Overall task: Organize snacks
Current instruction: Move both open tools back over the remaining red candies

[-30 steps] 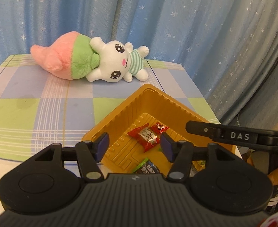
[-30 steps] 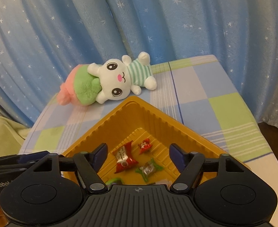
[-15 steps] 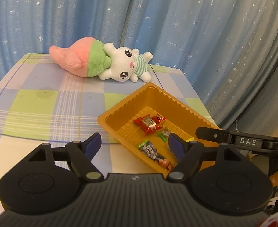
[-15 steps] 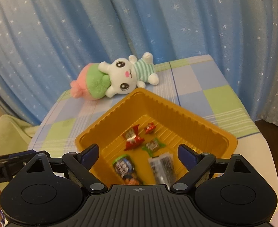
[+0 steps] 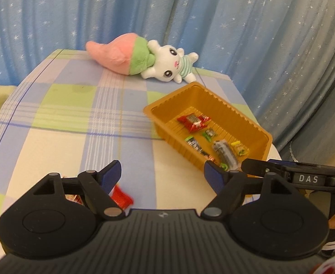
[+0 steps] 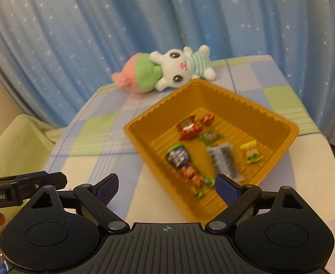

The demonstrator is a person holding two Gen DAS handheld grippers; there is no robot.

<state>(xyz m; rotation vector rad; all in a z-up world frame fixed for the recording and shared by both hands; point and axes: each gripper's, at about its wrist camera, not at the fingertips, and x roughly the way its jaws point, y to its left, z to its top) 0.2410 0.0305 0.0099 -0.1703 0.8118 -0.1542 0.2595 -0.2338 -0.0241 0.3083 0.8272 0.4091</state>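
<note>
Entry, snacks in hand's reach: my left gripper (image 5: pixel 162 174) stands wide and empty; my right gripper (image 6: pixel 167 188) likewise, nothing between its pads. Orange tray (image 5: pixel 233 111) on the checked tablecloth (image 5: pixel 76 105), holding several wrapped snacks, long axis running away toward the plush rabbit (image 5: pixel 167 65). Loose red snack packet (image 5: pixel 120 196) lies on the cloth just under my left fingers, outside the tray and to its left. I judge the left hand nearer; tray lies forward-right of it.

snacks (image 6: pixel 222 159) in tray (image 6: pixel 254 105), plush toy (image 6: pixel 167 73) behind
</note>
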